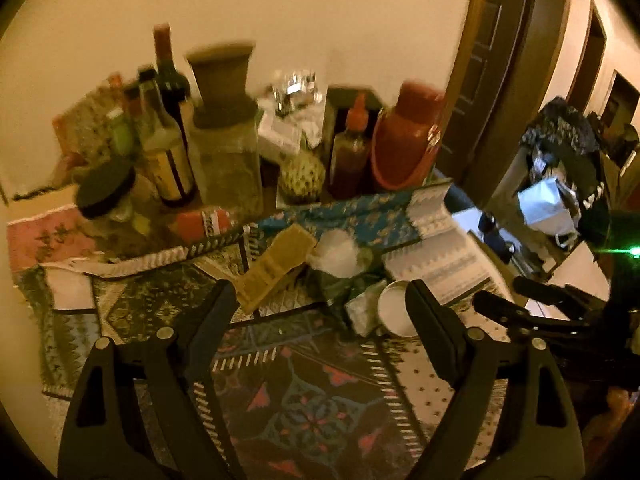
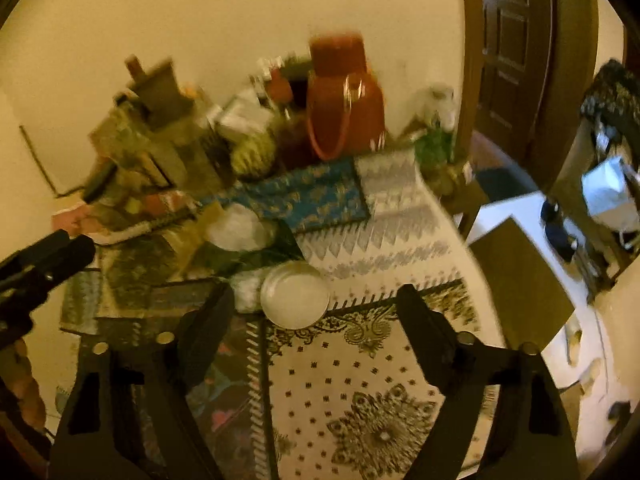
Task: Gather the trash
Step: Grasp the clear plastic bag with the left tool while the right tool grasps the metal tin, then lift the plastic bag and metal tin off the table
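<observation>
Trash lies in the middle of a patterned tablecloth (image 1: 312,392): a flattened yellow carton (image 1: 276,268), a crumpled white tissue (image 1: 338,254), a dark green wrapper (image 1: 340,286), a pale crumpled wrapper (image 1: 362,308) and a small round white lid (image 1: 394,308). My left gripper (image 1: 320,304) is open and empty, just short of the pile. In the right wrist view the lid (image 2: 295,295) sits between the open, empty fingers of my right gripper (image 2: 314,304), with the tissue (image 2: 238,227) and green wrapper (image 2: 256,258) behind it. The right gripper also shows at the right of the left wrist view (image 1: 532,304).
Bottles (image 1: 168,128), a jar with a grey lid (image 1: 224,148), a dark-lidded jar (image 1: 106,192), a sauce bottle (image 1: 352,148) and a red thermos (image 1: 408,136) crowd the back by the wall. The table's right edge (image 2: 464,236) drops to the floor; a wooden door (image 2: 516,52) stands beyond.
</observation>
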{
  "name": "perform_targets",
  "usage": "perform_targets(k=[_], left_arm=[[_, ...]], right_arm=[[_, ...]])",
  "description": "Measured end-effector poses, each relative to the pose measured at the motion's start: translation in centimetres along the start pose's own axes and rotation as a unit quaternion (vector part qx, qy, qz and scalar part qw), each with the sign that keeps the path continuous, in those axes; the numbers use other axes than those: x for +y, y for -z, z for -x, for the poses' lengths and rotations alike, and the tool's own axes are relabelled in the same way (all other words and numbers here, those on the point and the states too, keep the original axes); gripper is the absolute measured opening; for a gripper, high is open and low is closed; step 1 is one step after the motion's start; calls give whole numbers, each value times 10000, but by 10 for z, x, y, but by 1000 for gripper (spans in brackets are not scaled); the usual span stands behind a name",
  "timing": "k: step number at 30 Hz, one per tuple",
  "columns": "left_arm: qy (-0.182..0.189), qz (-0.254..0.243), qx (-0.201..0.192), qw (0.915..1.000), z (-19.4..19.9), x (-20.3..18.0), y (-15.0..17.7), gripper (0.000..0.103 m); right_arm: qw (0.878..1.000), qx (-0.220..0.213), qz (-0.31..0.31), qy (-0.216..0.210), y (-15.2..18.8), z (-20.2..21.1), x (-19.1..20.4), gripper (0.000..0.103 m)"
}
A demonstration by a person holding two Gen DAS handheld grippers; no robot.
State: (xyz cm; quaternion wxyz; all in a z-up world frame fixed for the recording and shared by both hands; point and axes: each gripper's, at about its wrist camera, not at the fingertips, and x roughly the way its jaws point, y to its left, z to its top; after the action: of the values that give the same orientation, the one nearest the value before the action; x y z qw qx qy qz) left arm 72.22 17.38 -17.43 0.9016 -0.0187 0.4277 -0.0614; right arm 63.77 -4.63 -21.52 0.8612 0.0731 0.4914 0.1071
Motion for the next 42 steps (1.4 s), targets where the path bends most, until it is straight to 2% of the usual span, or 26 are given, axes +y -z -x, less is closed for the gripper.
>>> perform_targets(k=[2,4,7,11,13,16,20,23,25,27,29,32,36,42], left_arm=[[87,63,172,9998,-24,5,2,86],[195,195,358,9990,-49,10,6,86],[389,407,628,9964,-79,17,11,86],[618,700,895,9916,-113,20,17,82],[731,821,1011,9888,-126,21,18,79],[919,1013,1147,9839,-143,21,19,75],[1076,1110,1235,9802,-159,16,16,73],[1094,1126,1305,9789,-170,9,13,60],[1157,1136,1337,9777,-174,6,12,42],[1198,1083,1352,9776,-175,1,11,33],[1143,971,1273,9805,-171,-6,9,32],[1097,802,1073,9849,-154,-17,7,21],[1001,783,849,9882,-131,-22,3,16],[622,647,361,9953,-73,-32,-5,14]], right_arm=[[9996,253,-95,-62,1,-27,-3,62],[9987,472,-171,-90,1,-51,-6,48],[9975,673,-232,-49,3,-76,-9,35],[9969,709,-337,-19,6,-94,-12,27],[9967,757,-281,-1,7,-99,-10,12],[9976,663,-201,85,9,-99,-9,6],[9986,507,-75,125,10,-91,-11,4],[9990,429,-66,119,11,-80,-15,3],[9992,365,-60,150,10,-75,-18,3],[9993,315,-54,184,10,-66,-22,3],[9994,257,-57,243,11,-56,-27,3],[9994,185,-101,259,10,-44,-33,3],[9995,45,-112,289,4,-30,-36,3],[9995,-254,-45,206,1,13,-44,3]])
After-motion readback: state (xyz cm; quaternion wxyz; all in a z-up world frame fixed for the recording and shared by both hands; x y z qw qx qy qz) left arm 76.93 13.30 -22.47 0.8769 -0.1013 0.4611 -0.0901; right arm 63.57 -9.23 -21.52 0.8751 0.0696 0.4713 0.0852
